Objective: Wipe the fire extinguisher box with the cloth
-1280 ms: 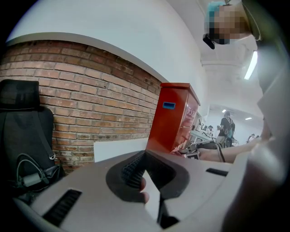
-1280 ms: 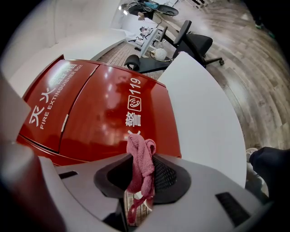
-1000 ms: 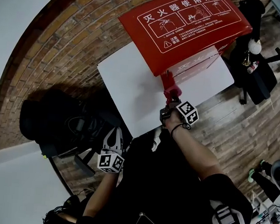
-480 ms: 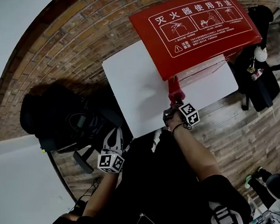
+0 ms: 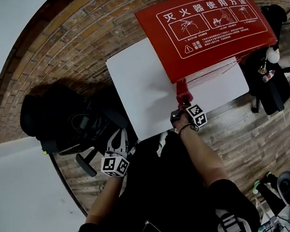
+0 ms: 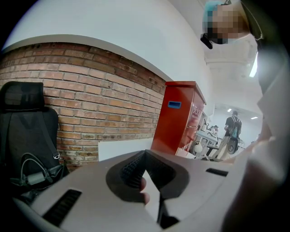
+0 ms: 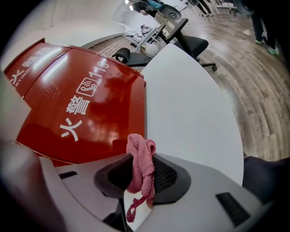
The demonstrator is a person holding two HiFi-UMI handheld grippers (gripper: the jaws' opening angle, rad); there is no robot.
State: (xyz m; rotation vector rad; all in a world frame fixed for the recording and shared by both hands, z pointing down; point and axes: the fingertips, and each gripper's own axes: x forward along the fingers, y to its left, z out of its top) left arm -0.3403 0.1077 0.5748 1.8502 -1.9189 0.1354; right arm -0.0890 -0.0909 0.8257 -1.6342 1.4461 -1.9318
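Cloth (image 7: 139,164) set for wiping the fire extinguisher box (image 7: 77,113)
It is clamped in the right gripper (image 7: 144,181), perhaps touching the box; the left gripper (image 6: 144,174) is held closed, empty, well away.

Red fire extinguisher box (image 5: 205,28) with white print; bunched pink cloth (image 7: 140,165) just beside its front.

- Red box (image 5: 205,28) stands on white table (image 5: 137,83).
- Right gripper (image 5: 181,101) holds pink cloth (image 5: 183,91) at the box's near side.
- Left gripper (image 5: 117,137) hangs off the table.
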